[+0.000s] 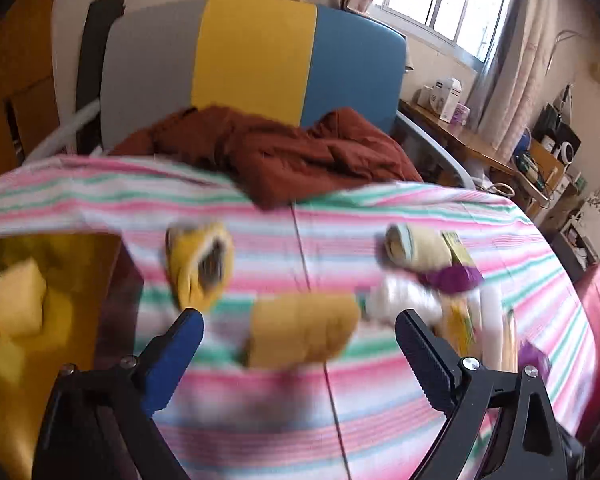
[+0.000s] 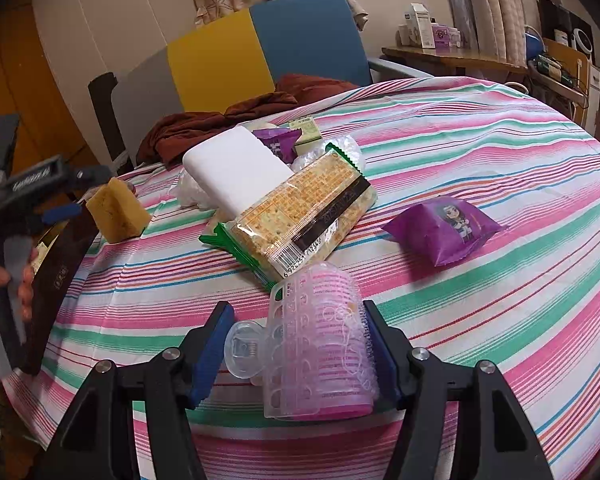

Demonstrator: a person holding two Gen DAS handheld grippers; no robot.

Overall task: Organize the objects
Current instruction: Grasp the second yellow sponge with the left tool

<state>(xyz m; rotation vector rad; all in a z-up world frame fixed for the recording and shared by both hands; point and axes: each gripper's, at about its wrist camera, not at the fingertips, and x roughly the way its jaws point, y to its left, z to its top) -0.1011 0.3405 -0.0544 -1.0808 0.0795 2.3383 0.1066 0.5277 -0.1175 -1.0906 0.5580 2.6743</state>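
My right gripper (image 2: 300, 344) is shut on a pink hair roller with a clear clip (image 2: 320, 344), held just above the striped tablecloth (image 2: 500, 280). Ahead lie a cracker packet (image 2: 296, 216), a white box (image 2: 236, 168), a purple snack pouch (image 2: 444, 228) and a yellow sponge (image 2: 116, 208). My left gripper (image 1: 300, 328) is open and empty; it also shows at the left of the right wrist view (image 2: 60, 200). In the blurred left wrist view a yellow sponge (image 1: 300, 332) lies between and beyond the fingers, another yellow item (image 1: 200, 264) further off.
A dark box (image 1: 40, 300) holding yellow sponges sits at the table's left edge; it also shows in the right wrist view (image 2: 60, 264). A brown cloth (image 1: 268, 152) lies on the chair (image 1: 256, 52) behind. A cluttered wooden desk (image 2: 452, 56) stands at the right.
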